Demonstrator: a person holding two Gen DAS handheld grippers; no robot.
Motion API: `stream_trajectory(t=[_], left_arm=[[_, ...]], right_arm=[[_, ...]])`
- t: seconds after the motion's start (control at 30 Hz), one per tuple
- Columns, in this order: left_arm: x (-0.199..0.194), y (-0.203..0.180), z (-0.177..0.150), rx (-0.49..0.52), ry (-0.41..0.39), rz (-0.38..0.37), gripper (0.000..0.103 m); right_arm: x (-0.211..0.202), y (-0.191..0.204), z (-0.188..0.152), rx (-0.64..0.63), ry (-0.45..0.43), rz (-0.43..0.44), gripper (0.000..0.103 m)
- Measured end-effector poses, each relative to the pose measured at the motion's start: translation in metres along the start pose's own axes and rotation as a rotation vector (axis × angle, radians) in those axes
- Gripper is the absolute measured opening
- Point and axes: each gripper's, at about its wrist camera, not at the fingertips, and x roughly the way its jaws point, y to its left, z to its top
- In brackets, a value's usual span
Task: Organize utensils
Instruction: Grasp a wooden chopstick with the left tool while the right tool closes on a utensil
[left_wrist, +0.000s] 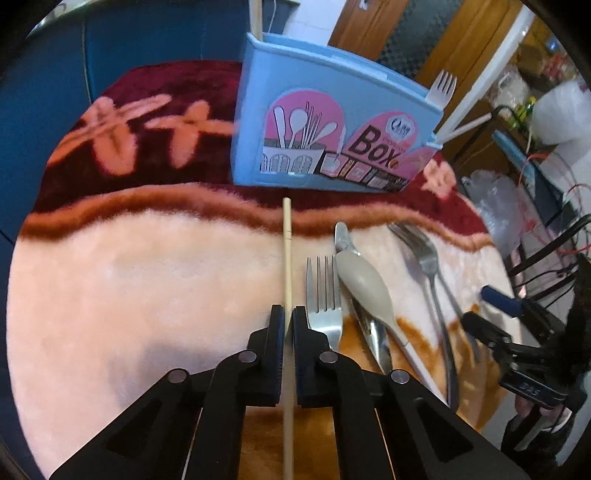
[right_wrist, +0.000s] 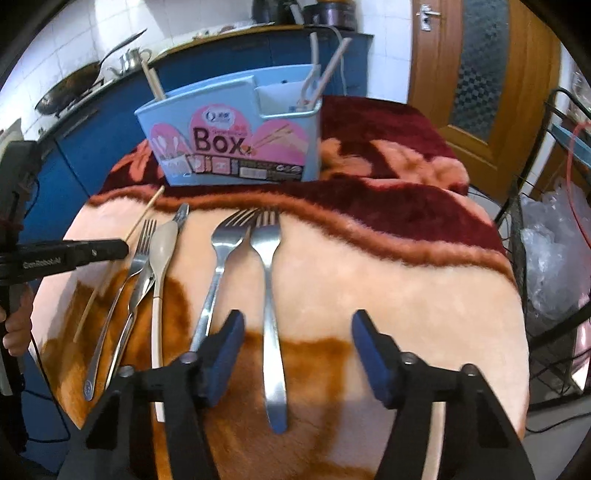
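A light blue utensil box (left_wrist: 332, 122) (right_wrist: 236, 136) stands upright at the back of the blanket, holding a white fork (left_wrist: 441, 86) and chopsticks. My left gripper (left_wrist: 289, 314) is shut on a wooden chopstick (left_wrist: 287, 251) that points toward the box. Right of it lie a steel fork (left_wrist: 323, 291), a beige spoon (left_wrist: 364, 288) over a metal utensil, and another fork (left_wrist: 424, 254). My right gripper (right_wrist: 298, 325) stands open astride the handle of a steel fork (right_wrist: 267, 243), its pads clear of it. A second fork (right_wrist: 225, 236) lies beside that one.
A plush pink, brown and maroon blanket (right_wrist: 406, 295) covers the table. Blue cabinets and a counter with a wok (right_wrist: 70, 88) run behind. A wooden door (right_wrist: 480, 74) is at the back right. A black wire rack with plastic bags (right_wrist: 546, 236) stands at the right edge.
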Motion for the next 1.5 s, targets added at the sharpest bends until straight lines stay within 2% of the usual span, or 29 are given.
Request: stream_trajectory(t=[0.1, 0.33, 0.47, 0.7, 0.83, 0.93, 1.07, 1.17, 1.33, 1.5], left_arm=[[-0.007, -0.001, -0.001, -0.011, -0.057, -0.02, 0.005], [-0.032, 0.002, 0.0, -0.017, -0.199, -0.036, 0.004], [-0.041, 0.002, -0.001, -0.012, -0.261, -0.044, 0.004], [-0.053, 0.002, -0.006, 0.0, -0.317, -0.07, 0.004], [-0.057, 0.003, -0.006, 0.0, -0.338, -0.082, 0.004], [-0.058, 0.005, -0.006, -0.004, -0.348, -0.085, 0.004], [-0.058, 0.006, -0.004, -0.015, -0.359, -0.085, 0.004], [-0.061, 0.005, -0.003, -0.016, -0.379, -0.088, 0.004], [-0.068, 0.002, 0.003, -0.018, -0.44, -0.086, 0.004], [-0.075, -0.005, 0.014, -0.011, -0.51, -0.077, 0.004]], right_arm=[[0.001, 0.004, 0.007, -0.004, 0.01, 0.025, 0.047], [0.0, 0.014, 0.026, 0.037, 0.016, 0.129, 0.042], [0.01, 0.02, 0.033, 0.048, 0.036, 0.179, 0.034], [0.032, 0.018, 0.045, 0.094, 0.079, 0.235, 0.027], [0.038, 0.014, 0.049, 0.13, 0.075, 0.312, 0.023], [0.04, 0.011, 0.049, 0.148, 0.063, 0.366, 0.009], [0.031, 0.014, 0.047, 0.135, 0.004, 0.372, 0.005], [0.014, 0.015, 0.044, 0.124, -0.074, 0.364, 0.005], [-0.024, 0.019, 0.042, 0.089, -0.267, 0.303, 0.005], [-0.05, 0.021, 0.045, 0.074, -0.392, 0.253, 0.004]])
